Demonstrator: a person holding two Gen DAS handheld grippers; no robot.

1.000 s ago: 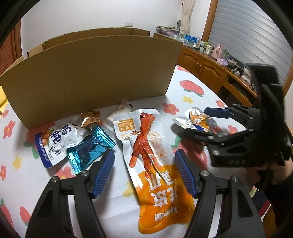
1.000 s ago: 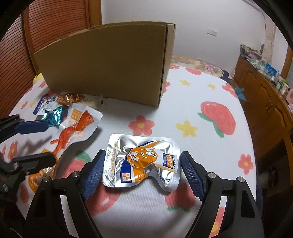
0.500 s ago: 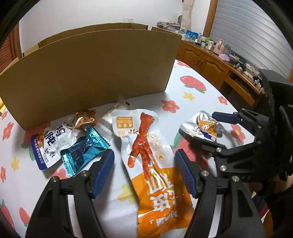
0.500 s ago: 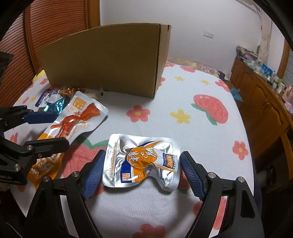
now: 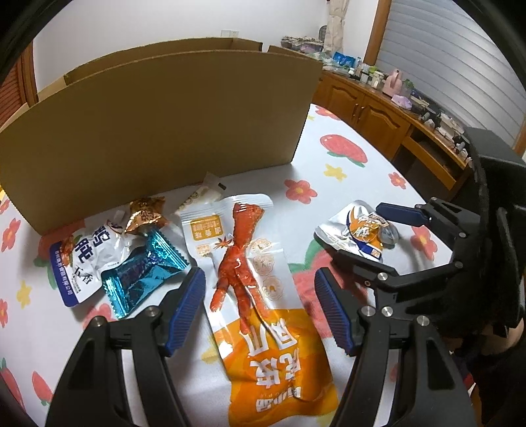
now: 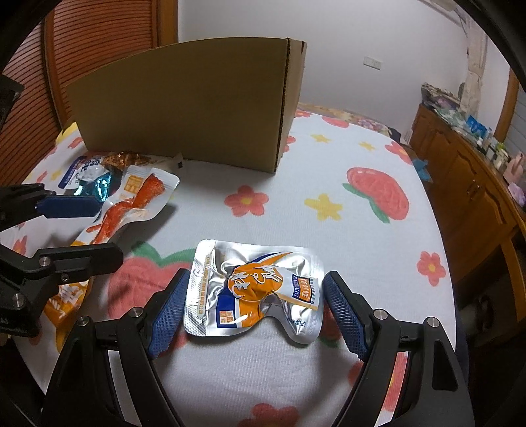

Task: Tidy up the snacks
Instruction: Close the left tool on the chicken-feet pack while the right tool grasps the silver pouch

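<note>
We look across a table under a white cloth (image 6: 328,157) printed with flowers and strawberries. Behind it we see a plain white wall (image 6: 378,29) with a switch plate (image 6: 372,62), slatted wooden panels (image 6: 29,108) (reddish brown), and a cluttered wooden sideboard (image 5: 388,115) beneath grey blinds (image 5: 443,56).

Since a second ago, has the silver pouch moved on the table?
No. The silver pouch still lies on the same strawberry print of the tablecloth; the open right gripper still straddles it.
</note>
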